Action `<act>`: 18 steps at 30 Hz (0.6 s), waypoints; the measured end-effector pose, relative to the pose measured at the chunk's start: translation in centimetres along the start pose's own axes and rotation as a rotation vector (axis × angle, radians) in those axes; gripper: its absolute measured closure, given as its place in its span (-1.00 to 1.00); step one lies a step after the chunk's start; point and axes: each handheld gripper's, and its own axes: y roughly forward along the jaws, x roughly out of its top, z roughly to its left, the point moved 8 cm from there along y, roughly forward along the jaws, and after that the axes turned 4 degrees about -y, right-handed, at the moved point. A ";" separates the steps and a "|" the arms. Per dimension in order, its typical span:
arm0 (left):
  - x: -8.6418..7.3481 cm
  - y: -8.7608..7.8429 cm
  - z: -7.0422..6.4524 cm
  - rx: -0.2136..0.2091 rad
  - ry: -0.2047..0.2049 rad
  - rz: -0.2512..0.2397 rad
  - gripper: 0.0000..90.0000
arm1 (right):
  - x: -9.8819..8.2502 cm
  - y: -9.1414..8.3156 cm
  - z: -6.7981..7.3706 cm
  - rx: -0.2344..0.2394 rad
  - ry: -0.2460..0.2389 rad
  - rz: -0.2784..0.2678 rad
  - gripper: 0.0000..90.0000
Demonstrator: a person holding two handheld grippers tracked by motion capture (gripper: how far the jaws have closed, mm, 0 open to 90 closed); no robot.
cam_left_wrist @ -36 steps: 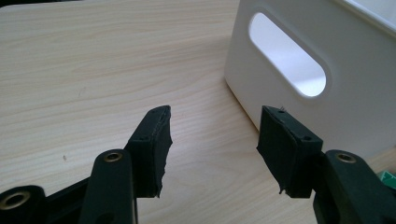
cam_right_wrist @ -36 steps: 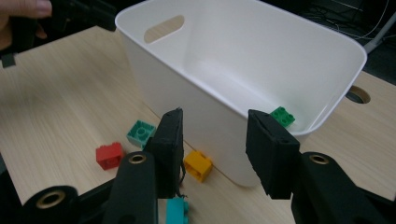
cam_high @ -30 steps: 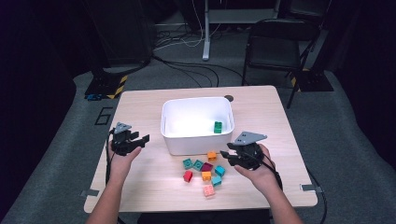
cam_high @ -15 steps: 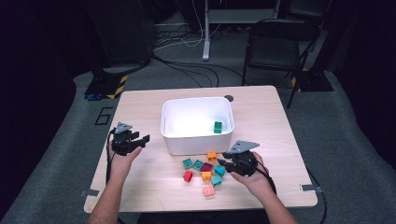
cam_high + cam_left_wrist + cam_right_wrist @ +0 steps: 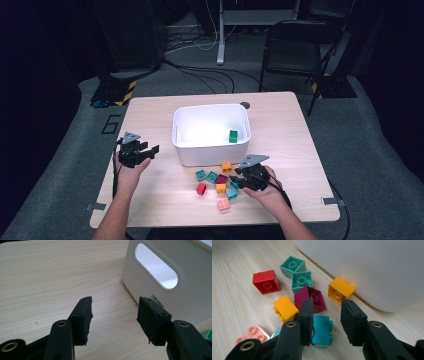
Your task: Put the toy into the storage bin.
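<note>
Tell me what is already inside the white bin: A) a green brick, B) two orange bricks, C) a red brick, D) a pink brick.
A: the high view shows a single green brick lying on the floor of the white bin, near its right wall, while the red, pink and orange bricks lie on the table in front of it.

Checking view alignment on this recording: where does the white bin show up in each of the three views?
High view: the white bin stands at the table's middle, a green brick inside.
Left gripper view: its end wall with the oval handle hole takes the upper right corner.
Right gripper view: its curved side spans the top, behind the loose bricks.
Shared landmark: the light wooden table under the bin.
</note>
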 end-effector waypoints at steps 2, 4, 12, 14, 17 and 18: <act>0.0 -0.1 0.1 -0.001 -0.003 0.004 0.00 | -0.3 0.3 -0.1 0.009 0.012 0.010 0.36; 0.0 0.0 0.1 0.000 -0.004 0.004 0.00 | -0.5 0.6 -0.2 0.012 0.025 0.022 0.36; 0.0 0.2 0.0 -0.002 -0.005 0.008 -0.01 | -1.0 1.4 0.2 0.035 0.005 0.051 0.40; 0.0 0.2 0.1 -0.002 -0.003 0.008 -0.01 | -1.2 1.5 0.3 0.038 -0.003 0.062 0.41; 0.0 0.2 0.1 -0.003 -0.007 0.002 -0.01 | -1.4 1.6 0.3 0.040 0.008 0.079 0.45; 0.0 0.1 0.1 -0.002 -0.006 0.002 -0.01 | -1.4 1.7 0.2 0.042 0.001 0.078 0.46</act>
